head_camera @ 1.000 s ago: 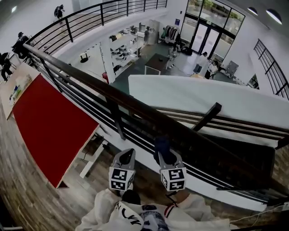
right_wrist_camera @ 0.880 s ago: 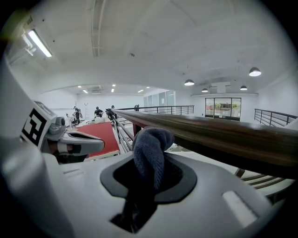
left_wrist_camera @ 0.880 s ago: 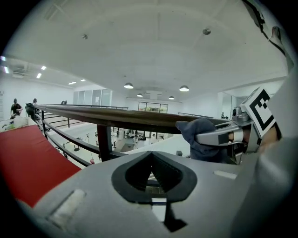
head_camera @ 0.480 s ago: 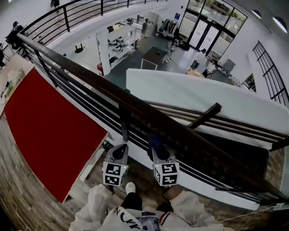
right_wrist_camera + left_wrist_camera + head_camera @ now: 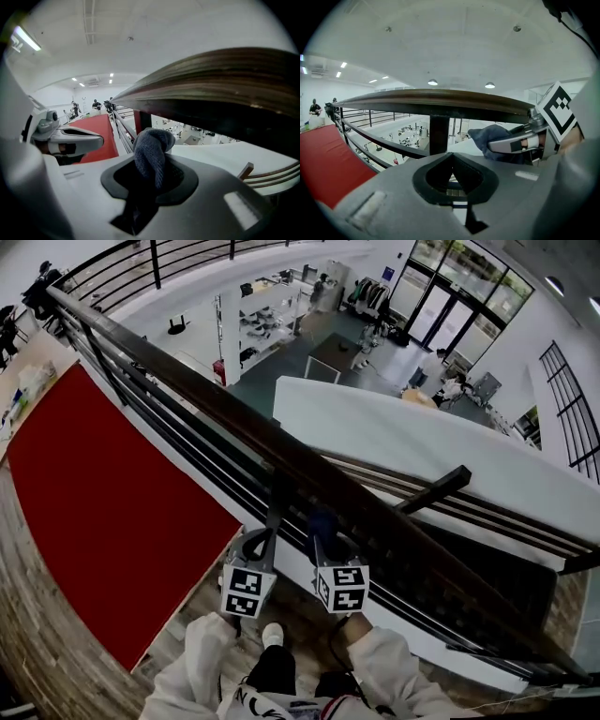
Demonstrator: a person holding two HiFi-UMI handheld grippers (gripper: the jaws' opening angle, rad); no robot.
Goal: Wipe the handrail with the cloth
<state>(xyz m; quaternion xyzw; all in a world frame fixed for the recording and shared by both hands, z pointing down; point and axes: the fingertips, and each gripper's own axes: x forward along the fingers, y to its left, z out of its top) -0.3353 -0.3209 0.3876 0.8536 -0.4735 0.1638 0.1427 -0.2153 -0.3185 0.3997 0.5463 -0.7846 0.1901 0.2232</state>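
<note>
— What has changed in the last second?

— Both grippers have slid left along the rail (image 5: pixel 187 392). A second ago the post (image 5: pixel 277 507) stood up and to the left of the left gripper (image 5: pixel 257 545). Now it stands between the two, just beside the left one. The red surface (image 5: pixel 103 493) also fills more of the left side.

— And the cloth?

— The dark cloth (image 5: pixel 323 521) is clamped in the right gripper (image 5: pixel 325 542), as before. The jaws are closed on it and a bunched end sticks out past the tips. It sits close under the rail's near edge, just right of the post. I cannot tell whether it touches the wood.

— The left one?

— Its jaws are together with nothing between them, and they point at the post from below the rail.

— What stands in the way?

— The post, right beside the cloth on its left. Behind it the lower bars (image 5: pixel 178 439) run along under the rail. Further right a slanted brace (image 5: pixel 433 488) meets the rail by the white wall (image 5: pixel 403 437).

— Anything else?

— White sleeves (image 5: pixel 208 652) at the bottom and wood floor (image 5: pixel 47 643) at the left. There are people (image 5: pixel 42 287) far off at the rail's far end, and shelves (image 5: pixel 253 322) in the hall well below.
</note>
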